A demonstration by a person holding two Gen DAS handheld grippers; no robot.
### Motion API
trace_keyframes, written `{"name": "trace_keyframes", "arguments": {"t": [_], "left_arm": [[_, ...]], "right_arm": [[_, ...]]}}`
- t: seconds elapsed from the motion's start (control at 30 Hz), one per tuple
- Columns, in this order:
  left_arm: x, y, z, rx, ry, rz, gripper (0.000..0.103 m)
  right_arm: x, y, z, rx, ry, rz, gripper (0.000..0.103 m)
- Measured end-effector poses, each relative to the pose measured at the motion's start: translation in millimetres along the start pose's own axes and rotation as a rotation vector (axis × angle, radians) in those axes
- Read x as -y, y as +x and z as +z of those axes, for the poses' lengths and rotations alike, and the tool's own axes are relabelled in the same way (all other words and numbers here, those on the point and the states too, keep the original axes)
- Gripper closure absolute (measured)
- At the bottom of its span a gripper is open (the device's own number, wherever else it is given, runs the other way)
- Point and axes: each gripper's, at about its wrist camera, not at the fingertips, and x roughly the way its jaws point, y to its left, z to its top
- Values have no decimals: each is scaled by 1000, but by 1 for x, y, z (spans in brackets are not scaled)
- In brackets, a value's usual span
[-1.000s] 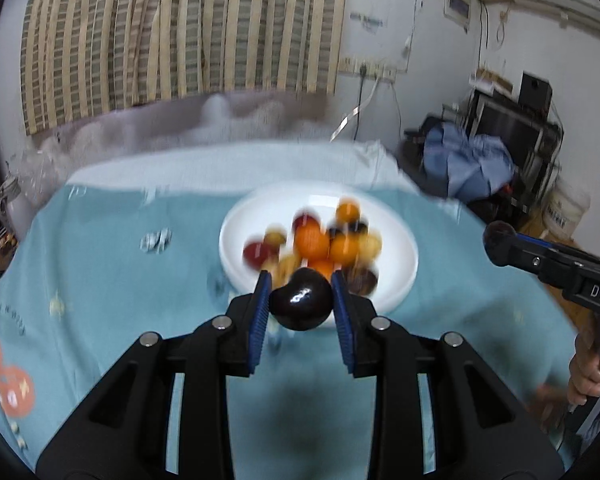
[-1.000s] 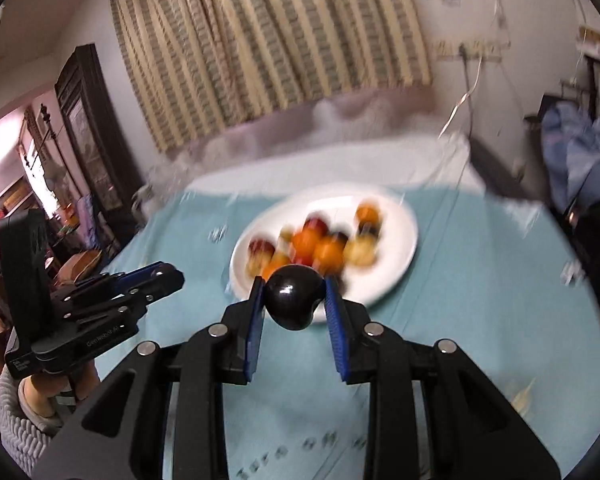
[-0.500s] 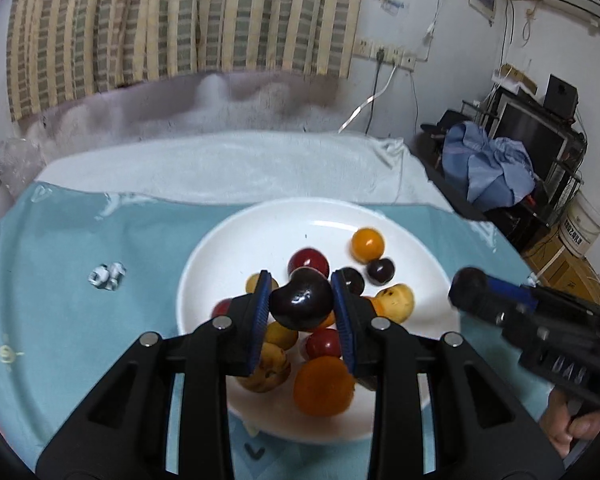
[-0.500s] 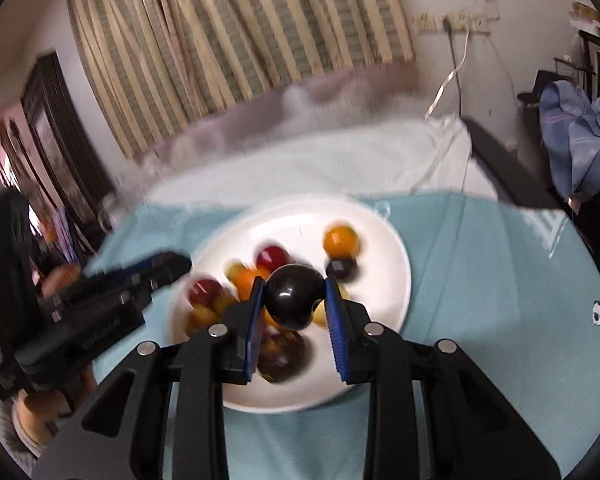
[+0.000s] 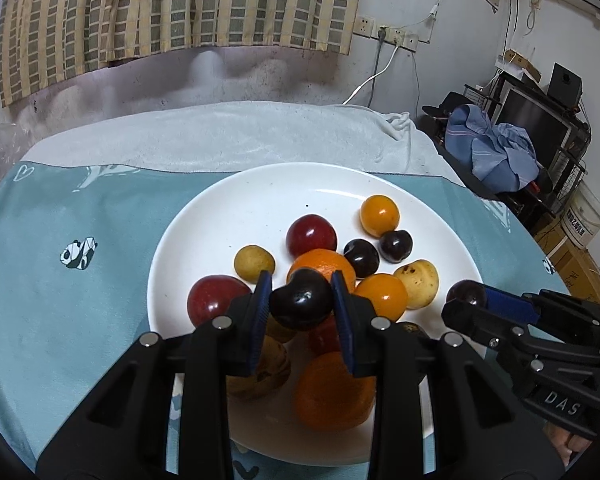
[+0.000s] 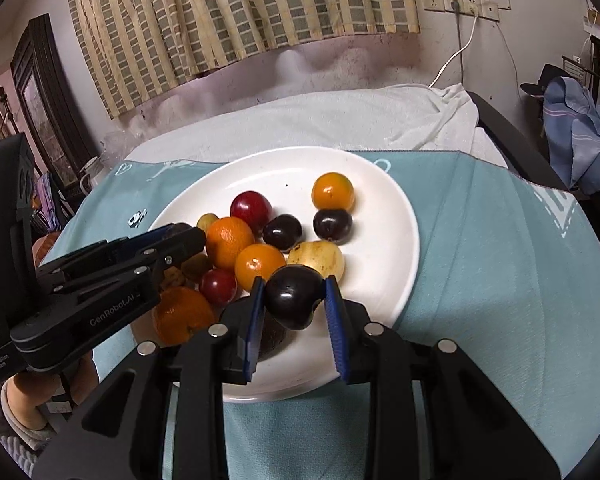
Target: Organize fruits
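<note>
grippers tilt downward over the white plate of fruit; our left gripper clamps one dark plum, our right gripper clamps another plum.

Background: striped curtain on the back wall, wall sockets to its right with a white cable hanging down. White towel lies across the far side under a teal panda-print cloth. Blue clothing heap and dark monitor off right, dark wooden cabinet left.
</note>
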Motion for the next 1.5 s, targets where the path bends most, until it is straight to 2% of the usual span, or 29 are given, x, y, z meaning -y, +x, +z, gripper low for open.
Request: {"name": "trace_keyframes", "arguments": {"t": [0.37,0.9,0.93,0.97,1.0,1.03,1.13,1.2,1.3,1.37,1.4,1.43,1.5], "left_arm": [[5,-3,-6,32,36,84,72],[6,-2,-8,29,56,99,71],[7,-2,-8,31,56,101,67],[7,-1,-8,31,57,106,55],[7,-4,-8,48,58,114,31],[7,-6,-9,63,58,125,25],[9,-12,-6,81,72,137,24],[6,-21,-3,92,59,149,16],[1,-44,-1,112,42,162,15],[-4,-68,-2,129,30,168,14],[-7,-85,-6,145,21,179,13],[-9,-98,-10,154,16,188,10],[-13,-126,-21,171,-1,214,4]], "right_arm": [[-1,3,-1,-6,-1,-2,73],[-1,7,-4,-23,-6,-3,72],[-1,8,-4,-31,-1,-2,72],[0,10,-4,-45,11,-1,72],[2,11,-3,-51,18,1,72],[3,11,-3,-52,25,2,72],[6,2,1,-26,39,0,72],[7,-12,6,8,54,18,72],[1,-43,13,80,48,34,71],[-7,-70,13,139,32,40,61],[-11,-80,11,165,30,40,44],[-14,-92,8,198,27,41,39],[-25,-112,-3,232,-2,38,39]]}}
